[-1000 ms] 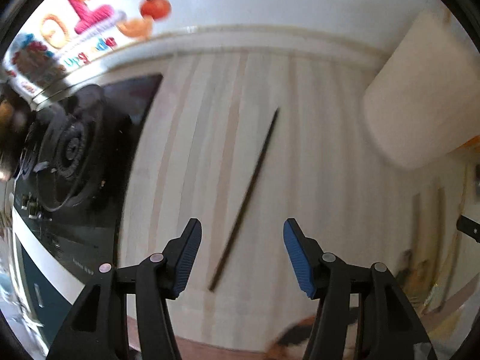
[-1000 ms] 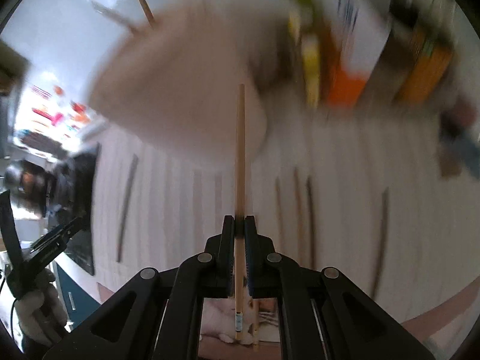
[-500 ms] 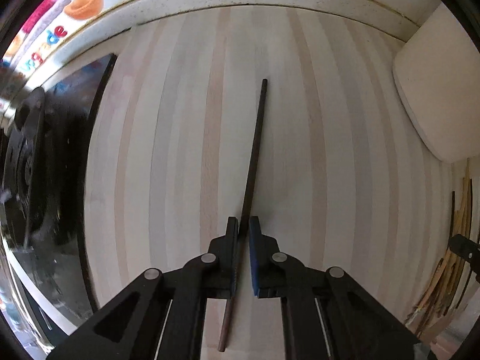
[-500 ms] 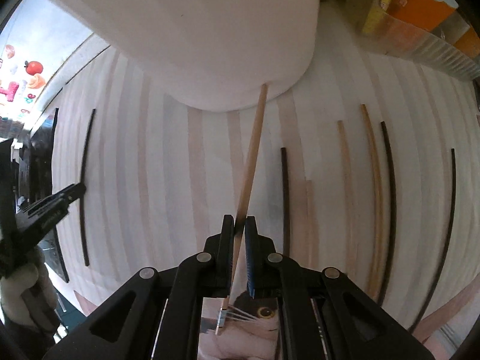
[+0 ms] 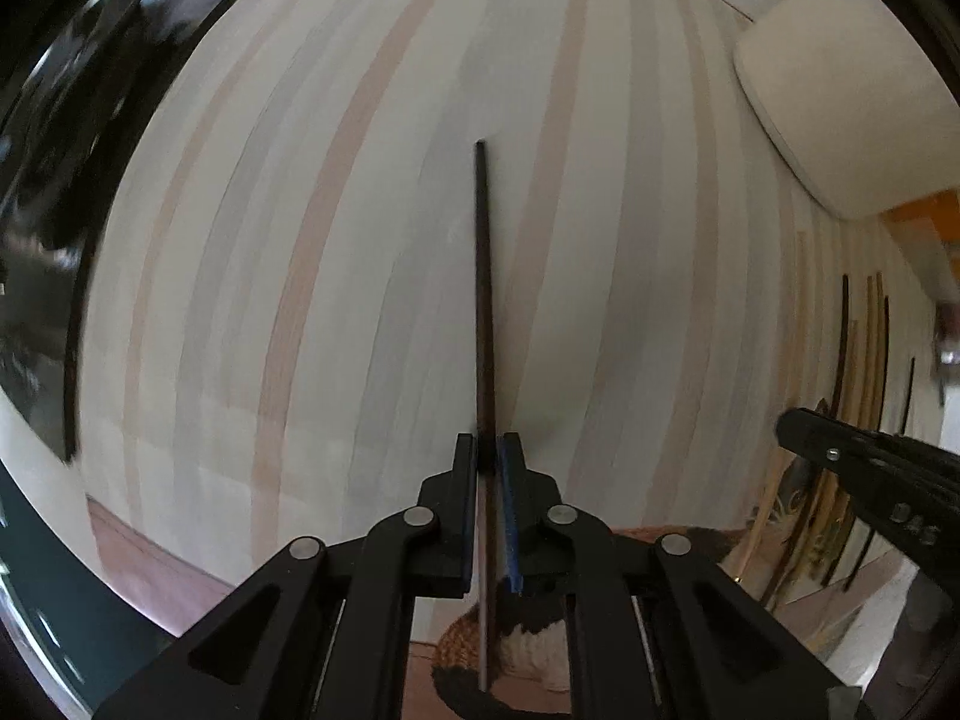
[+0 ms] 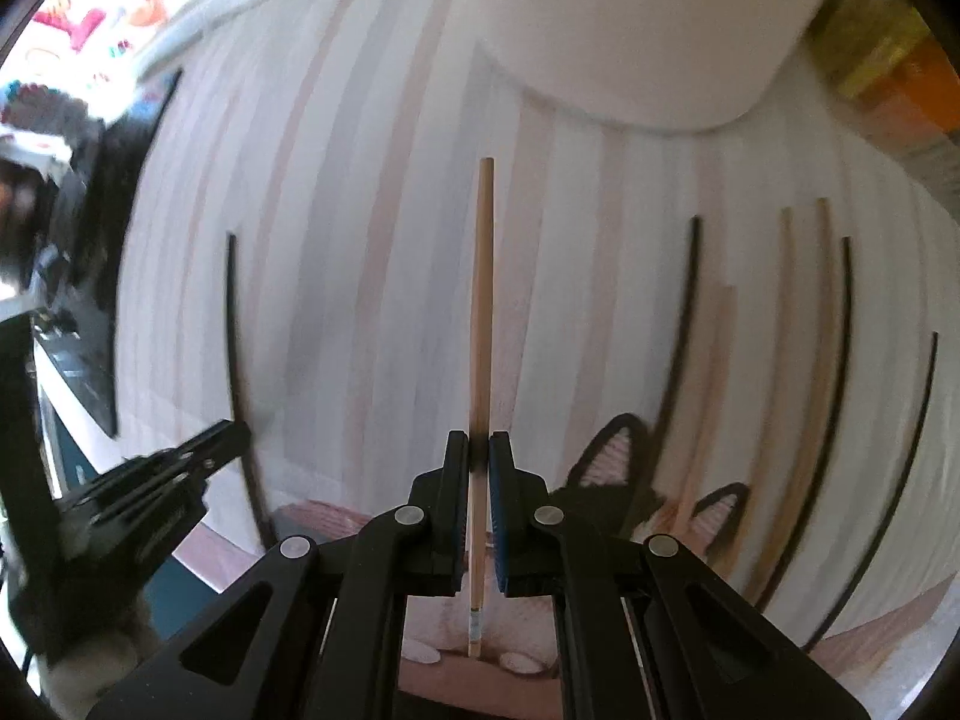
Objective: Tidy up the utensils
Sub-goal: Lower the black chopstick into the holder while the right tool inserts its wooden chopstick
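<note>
Left tongs (image 5: 491, 450): clamped on a slim dark brown wooden chopstick (image 5: 483, 300), which points forward over the pale striped wooden bench (image 5: 300, 240).

Right tongs (image 6: 479, 450): clamped on a light tan bamboo chopstick (image 6: 483, 300), pointing toward the white rounded container (image 6: 630, 30).

Loose dark and tan chopsticks (image 6: 810, 390): lying on the bench, right of the right tongs.
</note>
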Demonstrator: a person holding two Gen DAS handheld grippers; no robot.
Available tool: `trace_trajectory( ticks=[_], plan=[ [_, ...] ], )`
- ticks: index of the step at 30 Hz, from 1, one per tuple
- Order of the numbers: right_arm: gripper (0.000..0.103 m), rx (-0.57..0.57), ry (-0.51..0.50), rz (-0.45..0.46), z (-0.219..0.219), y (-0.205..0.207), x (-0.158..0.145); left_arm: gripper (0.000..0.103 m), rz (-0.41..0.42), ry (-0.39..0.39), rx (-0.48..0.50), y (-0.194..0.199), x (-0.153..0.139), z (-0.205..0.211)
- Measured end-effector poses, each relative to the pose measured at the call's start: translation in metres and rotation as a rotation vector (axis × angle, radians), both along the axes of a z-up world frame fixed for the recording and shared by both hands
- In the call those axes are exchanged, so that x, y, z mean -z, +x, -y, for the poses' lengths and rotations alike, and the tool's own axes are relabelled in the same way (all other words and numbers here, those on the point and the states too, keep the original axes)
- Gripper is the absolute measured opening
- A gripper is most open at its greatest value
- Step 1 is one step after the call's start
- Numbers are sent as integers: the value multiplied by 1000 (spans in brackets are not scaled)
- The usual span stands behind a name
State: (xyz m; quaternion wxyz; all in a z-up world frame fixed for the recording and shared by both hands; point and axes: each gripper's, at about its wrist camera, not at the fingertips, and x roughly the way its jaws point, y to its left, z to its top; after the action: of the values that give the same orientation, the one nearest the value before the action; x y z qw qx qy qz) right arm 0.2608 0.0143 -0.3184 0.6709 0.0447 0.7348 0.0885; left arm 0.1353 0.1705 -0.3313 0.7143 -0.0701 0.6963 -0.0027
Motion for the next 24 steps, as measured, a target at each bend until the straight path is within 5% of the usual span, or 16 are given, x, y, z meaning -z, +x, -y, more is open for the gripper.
trace_trajectory(
  ticks=[5, 14, 24],
  plan=[
    [7, -26, -63, -17, -8, 3, 17, 7, 38, 113, 128, 14, 1, 23],
    [7, -57, -119, 21, -44, 1, 12, 3, 96, 100, 95, 9, -11, 26],
    [7, -69, -28, 182, -16, -26, -66, 3, 287, 44, 56, -31, -98, 24]
  ],
)
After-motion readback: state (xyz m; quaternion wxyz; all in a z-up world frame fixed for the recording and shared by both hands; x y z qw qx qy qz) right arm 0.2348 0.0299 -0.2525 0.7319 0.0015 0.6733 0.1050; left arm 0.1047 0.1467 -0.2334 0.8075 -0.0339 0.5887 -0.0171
